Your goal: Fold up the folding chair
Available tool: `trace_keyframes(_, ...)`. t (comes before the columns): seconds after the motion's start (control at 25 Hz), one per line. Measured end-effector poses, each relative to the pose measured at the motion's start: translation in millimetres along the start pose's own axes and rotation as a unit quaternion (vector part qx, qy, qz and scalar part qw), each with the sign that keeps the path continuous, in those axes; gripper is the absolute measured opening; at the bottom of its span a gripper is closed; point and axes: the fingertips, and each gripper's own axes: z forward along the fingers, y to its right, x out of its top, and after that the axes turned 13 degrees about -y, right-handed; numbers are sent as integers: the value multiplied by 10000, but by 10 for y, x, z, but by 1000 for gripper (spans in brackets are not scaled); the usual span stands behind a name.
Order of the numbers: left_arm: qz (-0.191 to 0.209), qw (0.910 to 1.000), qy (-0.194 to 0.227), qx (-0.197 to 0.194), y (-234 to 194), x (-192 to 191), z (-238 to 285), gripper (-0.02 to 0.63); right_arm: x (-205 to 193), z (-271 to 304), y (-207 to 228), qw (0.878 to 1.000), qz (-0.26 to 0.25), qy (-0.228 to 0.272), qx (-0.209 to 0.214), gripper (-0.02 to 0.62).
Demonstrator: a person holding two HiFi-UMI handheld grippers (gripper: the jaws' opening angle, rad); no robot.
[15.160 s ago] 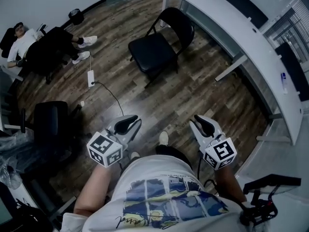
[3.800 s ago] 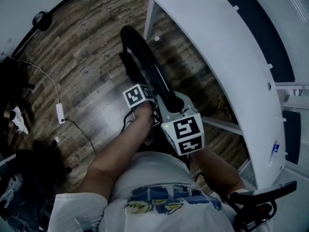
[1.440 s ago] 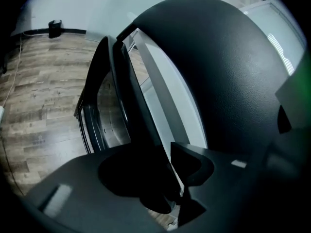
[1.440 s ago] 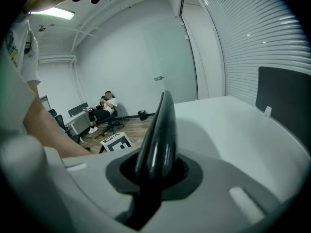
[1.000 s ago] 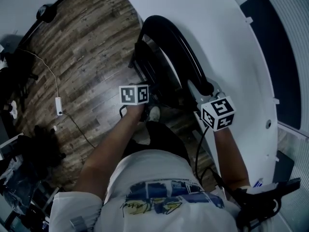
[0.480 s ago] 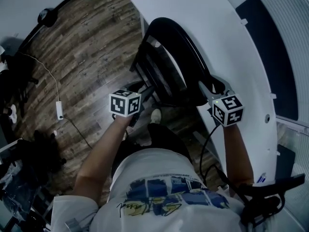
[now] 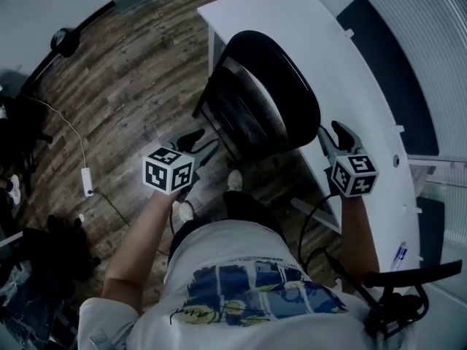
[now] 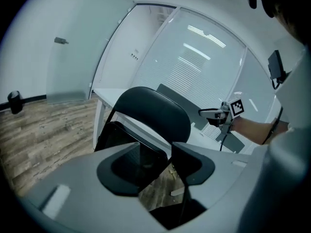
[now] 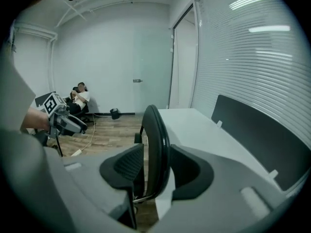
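Observation:
The black folding chair (image 7: 263,100) stands folded flat on the wooden floor, leaning against the white table (image 7: 292,20). My left gripper (image 7: 197,143) hovers left of the chair, apart from it, jaws open and empty. In the left gripper view the chair's backrest (image 8: 150,113) lies beyond the left gripper (image 8: 163,159). My right gripper (image 7: 332,131) sits just right of the backrest's top edge, its jaws opening. In the right gripper view the backrest rim (image 9: 155,125) runs between the pads of the right gripper (image 9: 156,164), with a gap on the left side.
A power strip with its cable (image 7: 86,181) lies on the floor at left, a black bin (image 7: 64,41) near the wall. A person (image 9: 77,98) sits by the far wall. Dark furniture (image 7: 36,246) crowds the lower left.
The right gripper has opened and drawn back from the backrest edge it was shut on. The left gripper has risen and moved left, away from the chair. The chair stays leaning on the table.

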Motion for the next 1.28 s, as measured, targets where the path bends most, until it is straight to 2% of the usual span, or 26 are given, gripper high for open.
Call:
trace_keyframes(0.12,209,9996,32,-179,121,-122,-366,194,-90,-210,-404,10000,36,46,32,161)
trace_keyframes(0.24,585,9979,87,-249,237,-227,-765,159,-177,-421,-869,9999,63,81,49,147)
trace_keyframes(0.4,870,9956,142,-305,360,-475,-1315,84,-340,-723,-1533,9999,27,147,46,135)
trace_keyframes(0.48,945,9949,194,-308,373,-613,-1562,19,-426,-865,-1840,9997,64,216,4,101)
trace_keyframes(0.52,965,9946,205,-333,380,-704,-1667,8,-486,-932,-1990,9997,104,235,-13,85)
trace_keyframes(0.72,1093,9919,77,-635,459,-1155,-1981,8,-789,-1249,-2626,9994,265,220,-66,3)
trace_keyframes(0.92,1096,9915,122,-694,544,-1409,-2165,8,-931,-1485,-2977,9995,181,244,-87,3)
trace_keyframes(1.16,1146,9895,257,-846,789,-1587,-2297,8,-1075,-1771,-3187,9993,56,361,-85,3)
trace_keyframes(1.28,1246,9886,266,-798,938,-1701,-2317,8,-1248,-1968,-3256,9993,21,376,-76,3)
